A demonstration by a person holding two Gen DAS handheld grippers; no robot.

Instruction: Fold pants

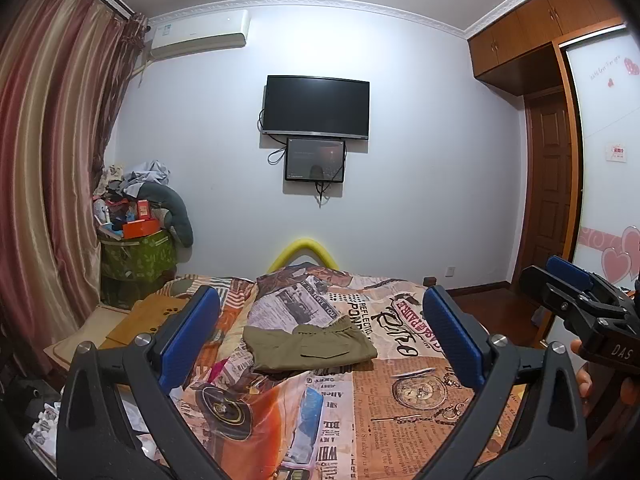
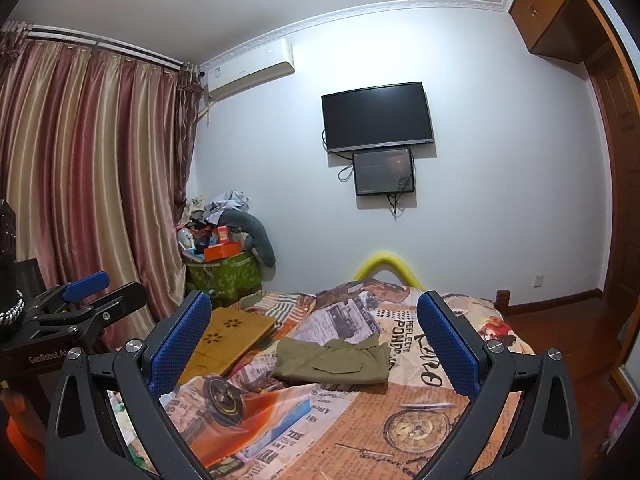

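Olive-green pants [image 1: 310, 344] lie folded into a compact rectangle on the newspaper-print bedspread [image 1: 400, 392], waistband toward the far side, a pocket slit facing up. In the right wrist view the same pants [image 2: 334, 362] rest mid-bed. My left gripper [image 1: 320, 312] is open, held above and short of the pants, nothing between its blue pads. My right gripper [image 2: 314, 314] is open too and holds nothing. Each gripper shows at the edge of the other's view: the right gripper [image 1: 576, 292] at the right, the left gripper [image 2: 86, 292] at the left.
A wooden lap tray [image 2: 224, 340] lies on the bed's left side. A green bin piled with clutter [image 1: 138, 248] stands in the corner by the curtains [image 1: 44, 184]. A yellow foam-padded footboard [image 1: 304, 250] is at the bed's far end. A TV [image 1: 316, 106] hangs on the wall.
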